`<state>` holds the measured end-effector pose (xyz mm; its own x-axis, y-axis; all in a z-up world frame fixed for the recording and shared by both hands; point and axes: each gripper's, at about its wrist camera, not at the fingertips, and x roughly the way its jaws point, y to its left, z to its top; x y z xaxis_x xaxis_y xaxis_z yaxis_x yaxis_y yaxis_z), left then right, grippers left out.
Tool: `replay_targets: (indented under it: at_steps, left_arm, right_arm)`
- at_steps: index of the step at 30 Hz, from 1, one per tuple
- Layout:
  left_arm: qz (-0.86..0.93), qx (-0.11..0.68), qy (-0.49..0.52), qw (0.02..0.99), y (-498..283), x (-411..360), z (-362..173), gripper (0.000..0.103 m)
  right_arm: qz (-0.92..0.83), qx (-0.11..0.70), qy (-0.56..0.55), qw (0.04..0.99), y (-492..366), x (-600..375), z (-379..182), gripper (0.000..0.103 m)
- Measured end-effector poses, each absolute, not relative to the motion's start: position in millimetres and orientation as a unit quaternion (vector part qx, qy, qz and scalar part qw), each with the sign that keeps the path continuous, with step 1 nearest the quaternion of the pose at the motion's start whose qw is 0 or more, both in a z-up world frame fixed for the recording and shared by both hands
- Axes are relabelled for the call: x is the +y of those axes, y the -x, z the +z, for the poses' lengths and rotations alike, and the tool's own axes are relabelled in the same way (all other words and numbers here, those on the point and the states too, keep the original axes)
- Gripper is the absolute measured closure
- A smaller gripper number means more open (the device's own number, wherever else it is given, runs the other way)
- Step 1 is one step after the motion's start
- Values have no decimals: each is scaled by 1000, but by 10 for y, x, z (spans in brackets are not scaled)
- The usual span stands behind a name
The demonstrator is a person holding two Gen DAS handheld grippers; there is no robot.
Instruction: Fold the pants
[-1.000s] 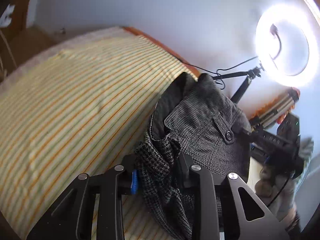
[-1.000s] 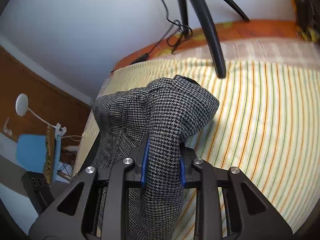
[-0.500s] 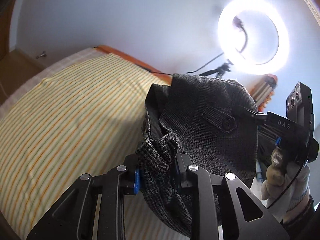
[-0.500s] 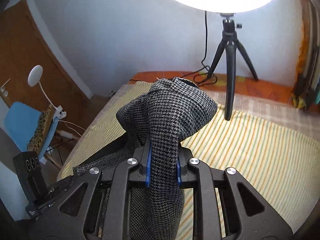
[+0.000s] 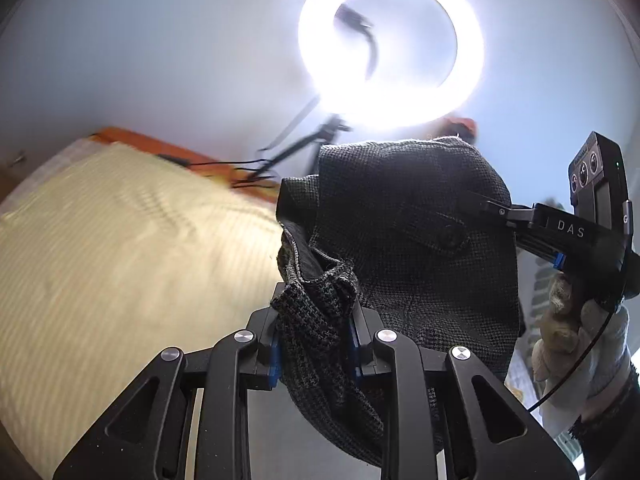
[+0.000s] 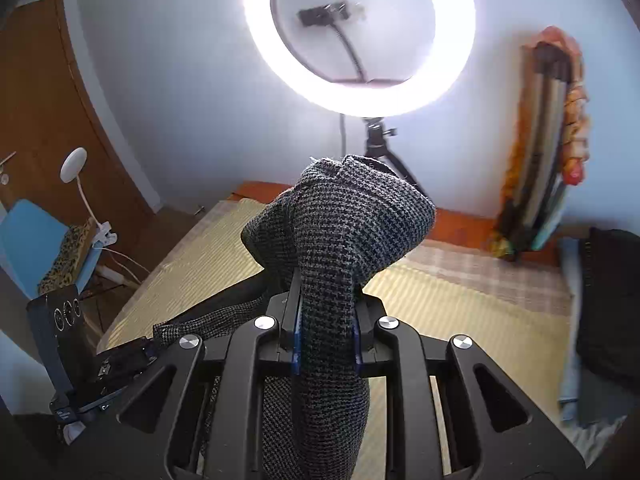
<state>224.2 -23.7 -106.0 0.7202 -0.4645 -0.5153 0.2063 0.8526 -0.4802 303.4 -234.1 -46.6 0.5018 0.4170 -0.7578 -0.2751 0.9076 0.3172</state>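
Between the blue-padded fingers of the left gripper (image 5: pixel 314 340) a bunched wad of dark houndstooth cloth is pinched tight, the jaws closed on it with no gap showing. The right gripper (image 6: pixel 325 332) does the same: its fingers clamp a thick fold of the same cloth, which rises above the tips and flops over in a hood. Both are holding the pants (image 5: pixel 408 248), and the garment hangs in the air between the two tools, up off the striped bedspread (image 5: pixel 120 248) below. From the left camera I can make out a buttoned pocket flap on the stretch of fabric that runs across to the other tool, held in a gloved hand (image 5: pixel 576 320). So it looks like the waist end that is gripped, though I cannot tell exactly which points.

Further out, the ring light (image 6: pixel 360 32) on its tripod glares from behind the bed, and both cameras tilt up toward it.

To my eye this is the lift-and-shake-out step, before any fold is made. The next move calls for drawing the two grippers apart to pull the waistband taut. Then they must lower the pants flat onto the bedspread, legs straight, without letting either pinch slip.
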Motion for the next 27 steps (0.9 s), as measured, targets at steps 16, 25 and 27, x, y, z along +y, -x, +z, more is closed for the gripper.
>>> replay_targets:
  at_steps: [16,25,27]
  left_arm:
    - [-298,290,160,895,-2606,-2092,-729,80]
    - [-346,266,124,891,-2740,-3274,-653,80]
    - [-354,264,121,889,-2790,-3528,-660,80]
  right_arm:
    - [103,436,-3,894,-3142,-4013,-31,84]
    - [44,438,49,897,-3333,-4877,-17,84]
    - [36,434,64,898,-3373,-5042,-30,84]
